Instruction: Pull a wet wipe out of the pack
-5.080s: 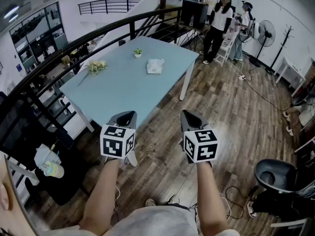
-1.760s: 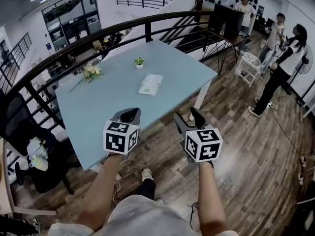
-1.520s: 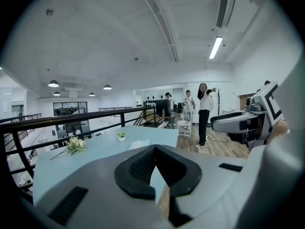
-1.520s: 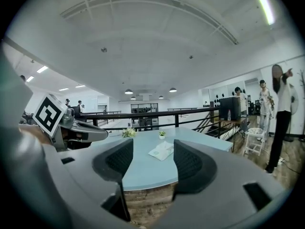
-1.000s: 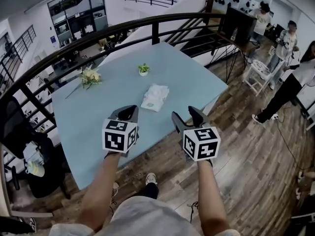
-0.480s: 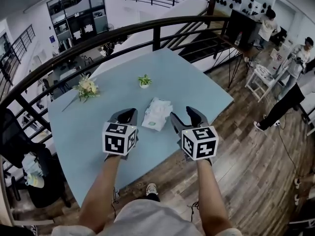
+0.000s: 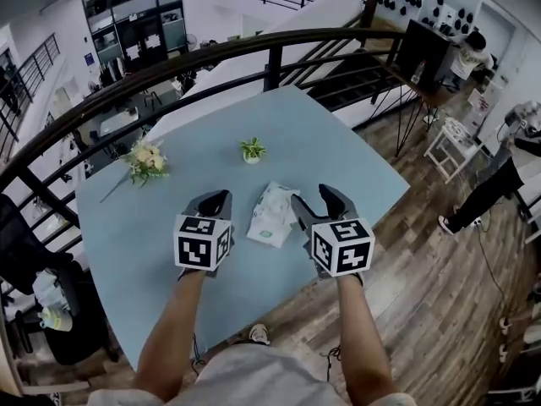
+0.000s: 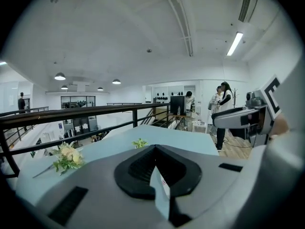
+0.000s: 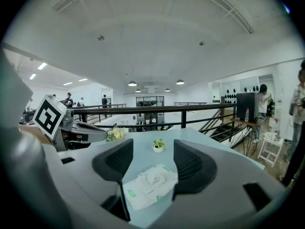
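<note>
The wet wipe pack (image 7: pixel 272 214), white with green print, lies flat on the light blue table (image 7: pixel 338 155). In the head view it sits between my two grippers, beside their jaws. My left gripper (image 7: pixel 215 201) hovers just left of it, jaws pressed together and empty. My right gripper (image 7: pixel 314 201) hovers at its right edge, open. The right gripper view shows the pack (image 9: pixel 150 185) lying beyond the gap between its jaws (image 9: pixel 152 149), untouched. In the left gripper view the jaws (image 8: pixel 155 149) meet at their tips.
A small potted plant (image 7: pixel 251 150) stands behind the pack, with a flower bunch (image 7: pixel 145 159) at the far left of the table. A black railing (image 7: pixel 211 57) runs behind the table. People (image 7: pixel 507 167) stand on the wooden floor to the right.
The view has closed in on the table. Both grippers, earlier short of its near edge, now hover over it on either side of the pack. Their jaws have not changed.
</note>
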Tool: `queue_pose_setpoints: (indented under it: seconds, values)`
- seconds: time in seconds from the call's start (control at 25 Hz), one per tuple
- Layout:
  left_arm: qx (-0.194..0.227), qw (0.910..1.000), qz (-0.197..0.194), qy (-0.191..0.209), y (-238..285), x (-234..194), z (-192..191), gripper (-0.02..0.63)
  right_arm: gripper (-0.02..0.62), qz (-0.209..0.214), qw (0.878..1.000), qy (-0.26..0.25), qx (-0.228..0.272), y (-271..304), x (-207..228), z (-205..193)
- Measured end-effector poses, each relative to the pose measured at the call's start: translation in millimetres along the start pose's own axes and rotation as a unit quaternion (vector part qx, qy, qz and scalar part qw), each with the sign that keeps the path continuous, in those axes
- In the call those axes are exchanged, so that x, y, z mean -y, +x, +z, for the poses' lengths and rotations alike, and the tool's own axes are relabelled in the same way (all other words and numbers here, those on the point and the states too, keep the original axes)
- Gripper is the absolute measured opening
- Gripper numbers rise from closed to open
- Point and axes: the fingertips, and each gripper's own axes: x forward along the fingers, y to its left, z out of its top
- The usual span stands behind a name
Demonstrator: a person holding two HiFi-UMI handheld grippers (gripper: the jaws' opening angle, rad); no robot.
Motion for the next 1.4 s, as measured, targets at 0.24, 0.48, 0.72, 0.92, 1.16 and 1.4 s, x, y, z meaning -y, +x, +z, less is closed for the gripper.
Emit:
queue_pose_setpoints:
  seconds: [0.24,0.48,0.72,0.92,1.16,1.4]
  values:
    - [-0.003,1.0000,0.002,-0.008,13,-16,-2,-0.006,0.249,0.004,1.000,-0.002,-0.005,23,0,1]
    - [-0.005,0.9999,0.006,-0.009,17,-26,-8,-0.006,0.249,0.013,1.000,-0.010,-0.008,38,-6,2]
    - [-0.005,0.9997,0.017,-0.018,24,-36,-12,-0.006,0.249,0.023,1.000,-0.017,-0.010,50,-5,0]
    - [-0.005,0.9992,0.035,-0.017,30,-40,-12,-0.006,0.249,0.042,0.999,-0.020,-0.011,65,0,-3]
    - [-0.008,0.9966,0.077,-0.028,37,-45,-10,-0.006,0.249,0.082,0.996,-0.028,-0.012,83,12,0]
    - [0.000,0.9908,0.127,-0.047,43,-43,0,-0.006,0.249,0.130,0.991,-0.042,-0.015,96,27,4]
